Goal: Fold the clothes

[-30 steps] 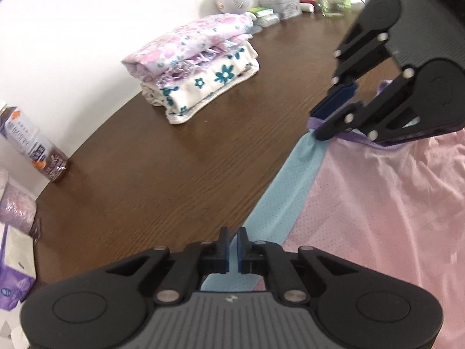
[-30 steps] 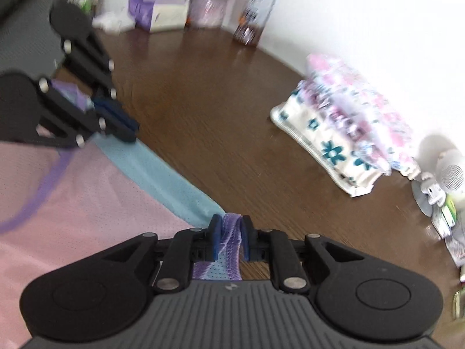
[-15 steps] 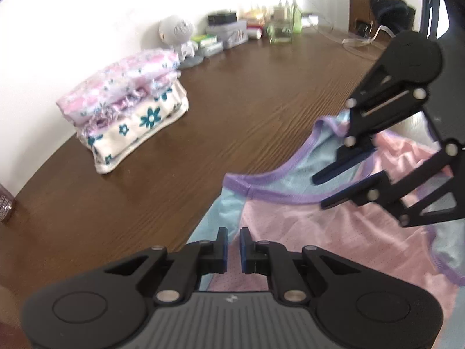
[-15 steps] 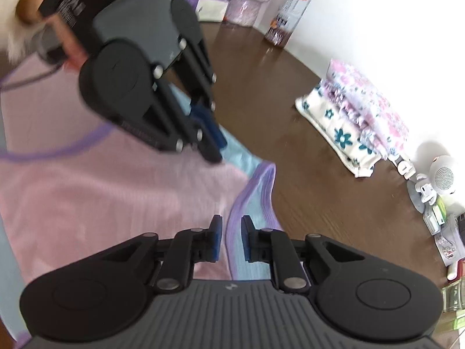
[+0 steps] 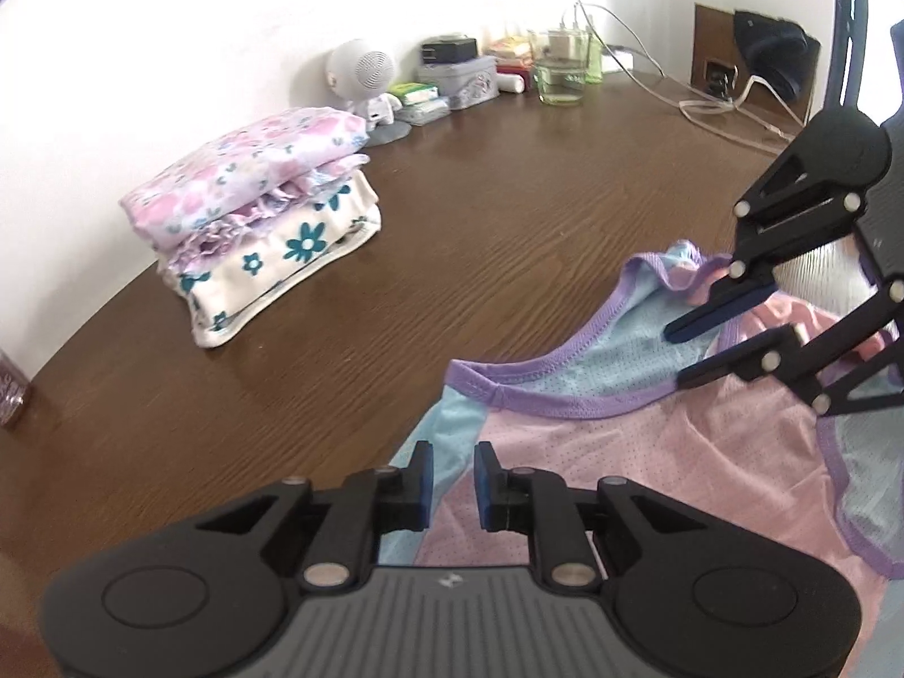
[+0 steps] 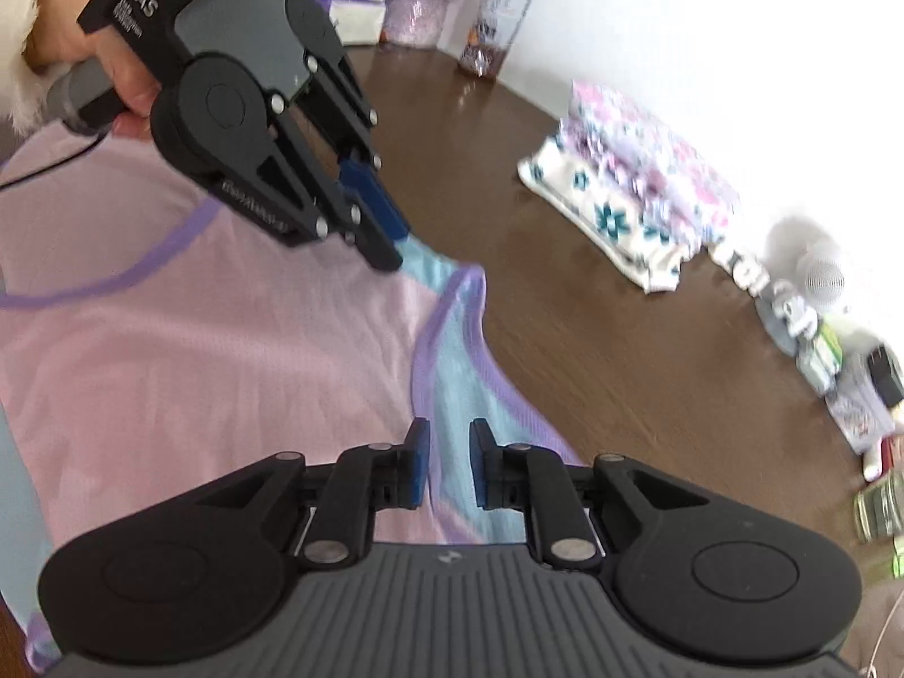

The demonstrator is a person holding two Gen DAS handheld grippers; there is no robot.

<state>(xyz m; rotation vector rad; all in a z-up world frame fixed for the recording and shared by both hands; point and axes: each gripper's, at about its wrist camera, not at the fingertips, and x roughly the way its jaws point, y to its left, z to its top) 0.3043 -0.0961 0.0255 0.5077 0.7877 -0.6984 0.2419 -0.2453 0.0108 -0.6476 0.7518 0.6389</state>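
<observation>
- Floral cotton, folded, sat as a stack of folded clothes at the left of the counter, near the wall and well apart from the work.
- The left claw hung just above the pink mesh garment, its pads spread with nothing between them; a second ago they had been pinching the blue side panel.
- The garment lay on the counter, its purple-trimmed armhole facing up.
- The right claw, further right, was spread too and bare over the trim; a second ago it had been clamped on that purple edge.
- Both releases suggested the garment had just been laid out or one fold set down, so fresh grips would likely be needed for any further fold.
</observation>
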